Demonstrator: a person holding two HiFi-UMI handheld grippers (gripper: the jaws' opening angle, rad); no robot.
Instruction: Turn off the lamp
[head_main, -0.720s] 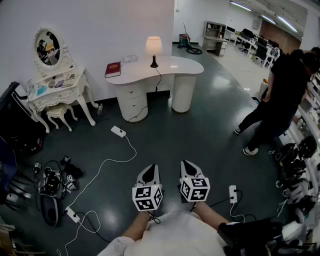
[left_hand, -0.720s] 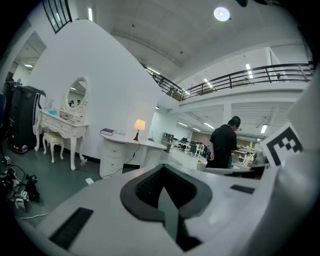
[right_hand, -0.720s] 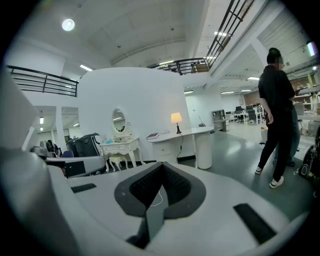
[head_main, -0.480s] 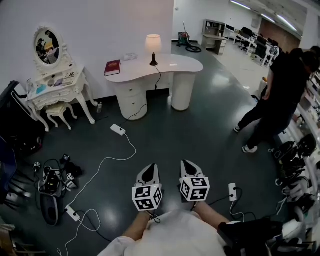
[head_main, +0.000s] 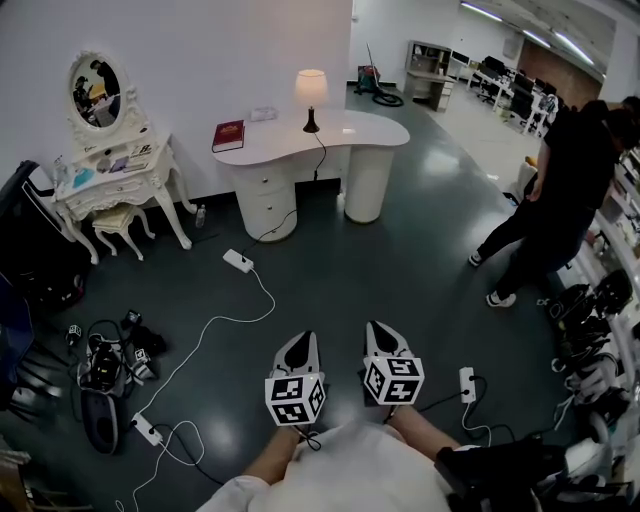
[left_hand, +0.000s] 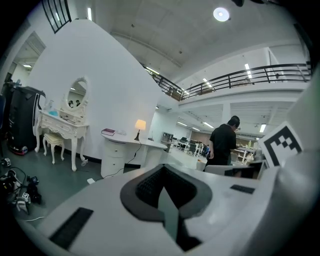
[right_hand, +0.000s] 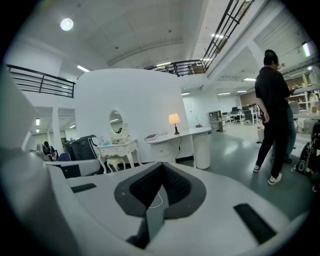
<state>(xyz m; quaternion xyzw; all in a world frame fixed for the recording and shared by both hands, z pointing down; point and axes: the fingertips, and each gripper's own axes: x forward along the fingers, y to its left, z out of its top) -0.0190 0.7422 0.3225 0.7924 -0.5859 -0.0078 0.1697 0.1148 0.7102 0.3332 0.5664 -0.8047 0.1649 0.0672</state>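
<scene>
1. Lamp (head_main: 311, 95) lit, upper centre of head view, on white bench (head_main: 355, 131), well apart from both claws.
2. Left claw (head_main: 297, 345) closed, holding nothing, lower centre.
3. Right claw (head_main: 380, 335) closed, holding nothing, just beside it.

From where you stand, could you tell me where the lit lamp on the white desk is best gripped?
Probably the slim dark stem of the lamp, under its wide shade, coming from the front of the desk: it stands upright with the wall behind.
</scene>
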